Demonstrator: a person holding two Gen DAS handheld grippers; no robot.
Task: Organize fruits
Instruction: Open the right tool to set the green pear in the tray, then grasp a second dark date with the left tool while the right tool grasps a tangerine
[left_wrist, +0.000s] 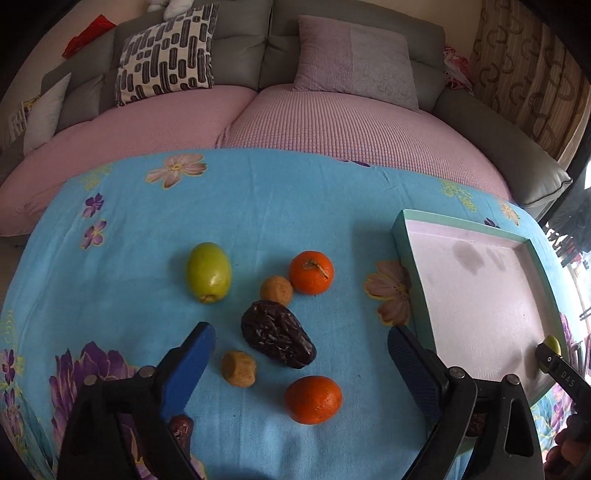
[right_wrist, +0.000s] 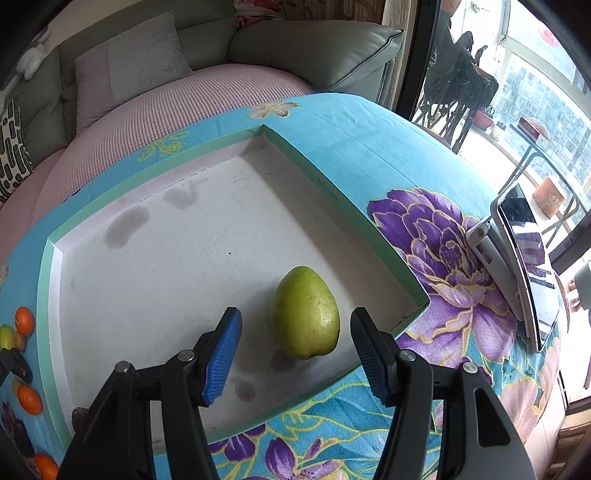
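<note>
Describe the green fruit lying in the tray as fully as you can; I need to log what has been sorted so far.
The green fruit is egg-shaped, yellow-green, with smooth, slightly glossy skin carrying small specks and a duller patch. It lies on its side on the pale floor of the green-rimmed tray, near the tray's front right corner, narrower end pointing away from the camera. Nothing else is seen in the tray. It sits between the blue pads of the right hand-held gripper, whose jaws stand open, apart from it on both sides; only the tray floor touches it.
</note>
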